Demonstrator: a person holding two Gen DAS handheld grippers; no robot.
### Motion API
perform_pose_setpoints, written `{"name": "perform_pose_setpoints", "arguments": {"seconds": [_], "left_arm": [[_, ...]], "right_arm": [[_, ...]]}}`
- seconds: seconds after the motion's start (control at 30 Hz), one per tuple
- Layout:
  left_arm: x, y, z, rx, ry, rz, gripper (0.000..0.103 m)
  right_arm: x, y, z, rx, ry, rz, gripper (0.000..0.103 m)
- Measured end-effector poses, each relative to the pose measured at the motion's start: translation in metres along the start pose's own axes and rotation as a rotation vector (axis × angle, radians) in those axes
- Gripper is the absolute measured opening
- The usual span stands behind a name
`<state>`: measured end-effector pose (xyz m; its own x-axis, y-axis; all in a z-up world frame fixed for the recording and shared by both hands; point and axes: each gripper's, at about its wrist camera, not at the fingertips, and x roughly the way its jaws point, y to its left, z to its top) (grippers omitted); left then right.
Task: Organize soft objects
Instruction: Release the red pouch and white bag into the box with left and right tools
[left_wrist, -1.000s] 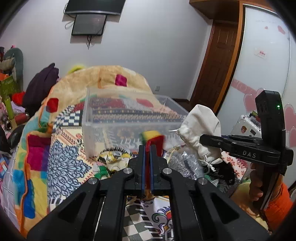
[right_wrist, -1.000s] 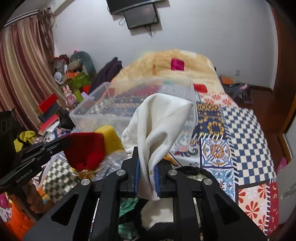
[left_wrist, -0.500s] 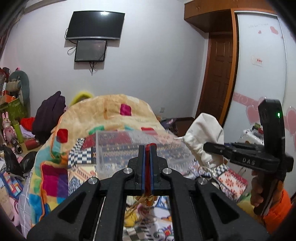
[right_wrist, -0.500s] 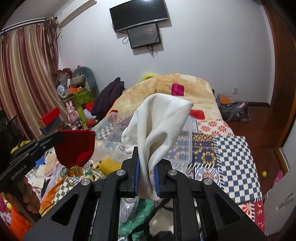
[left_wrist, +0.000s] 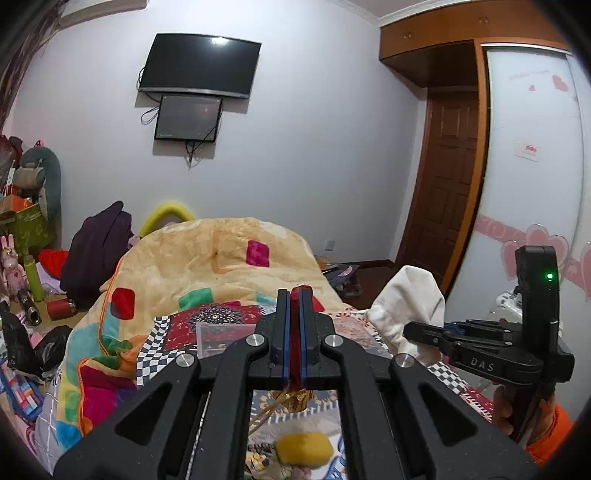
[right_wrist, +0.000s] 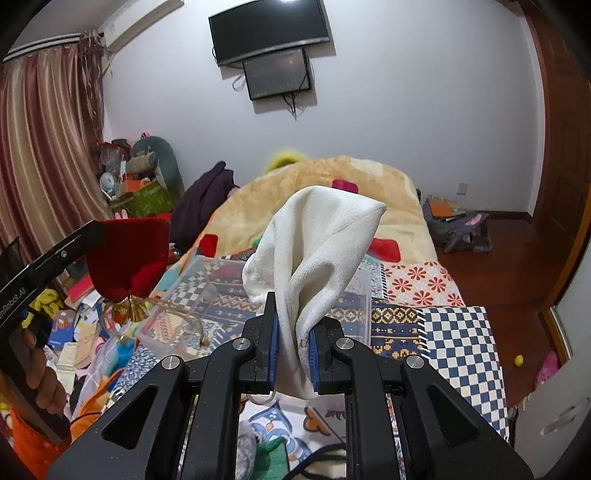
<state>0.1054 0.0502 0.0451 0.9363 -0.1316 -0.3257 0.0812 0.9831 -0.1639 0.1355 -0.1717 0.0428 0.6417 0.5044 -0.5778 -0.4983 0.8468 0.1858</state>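
Note:
My left gripper (left_wrist: 294, 295) is shut on a red velvet pouch (right_wrist: 129, 258) with a gold tassel and cord; only its thin red edge (left_wrist: 295, 332) shows between the jaws in the left wrist view. My right gripper (right_wrist: 292, 317) is shut on a cream cloth bag (right_wrist: 317, 243), which also shows in the left wrist view (left_wrist: 410, 306). Both are held high above the bed. A clear plastic bin (right_wrist: 192, 291) stands on the bed below and ahead. A yellow soft object (left_wrist: 303, 448) lies on the bed under the left gripper.
The bed carries a patchwork quilt (right_wrist: 458, 332) and a beige blanket (left_wrist: 207, 258). Clutter fills the floor at the left (right_wrist: 74, 332). A dark garment (left_wrist: 99, 251) lies beside the bed. A wooden door (left_wrist: 450, 184) and wardrobe stand at the right.
Both grippers have risen and tilted upward with their loads. The bin and yellow object have dropped lower in view; more wall and the screens show.

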Motion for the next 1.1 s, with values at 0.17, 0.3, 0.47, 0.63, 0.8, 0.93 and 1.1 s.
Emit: {"name": "perform_pose_setpoints", "arguments": {"seconds": [0.17, 0.3, 0.47, 0.63, 0.8, 0.93, 1.1], "left_arm": [[0.034, 0.010, -0.011, -0.013, 0.064, 0.023, 0.003], [0.056, 0.015, -0.027, -0.012, 0.124, 0.025, 0.003], [0.083, 0.020, -0.046, -0.014, 0.220, 0.027, 0.003], [0.102, 0.025, -0.061, -0.040, 0.313, -0.004, 0.003], [0.109, 0.023, -0.067, -0.038, 0.361, 0.025, 0.003], [0.105, 0.025, -0.067, -0.044, 0.355, 0.051, 0.007], [0.093, 0.029, -0.062, -0.064, 0.339, 0.038, 0.012]], "right_arm": [[0.027, -0.002, -0.001, -0.004, 0.077, -0.013, 0.012], [0.049, 0.000, -0.006, -0.019, 0.140, -0.028, 0.012], [0.069, 0.006, -0.013, -0.037, 0.209, -0.041, 0.012], [0.087, 0.009, -0.019, -0.062, 0.281, -0.040, 0.013], [0.093, 0.016, -0.025, -0.083, 0.322, -0.034, 0.013], [0.090, 0.019, -0.024, -0.096, 0.319, -0.039, 0.021], [0.076, 0.019, -0.019, -0.097, 0.277, -0.033, 0.038]]}}
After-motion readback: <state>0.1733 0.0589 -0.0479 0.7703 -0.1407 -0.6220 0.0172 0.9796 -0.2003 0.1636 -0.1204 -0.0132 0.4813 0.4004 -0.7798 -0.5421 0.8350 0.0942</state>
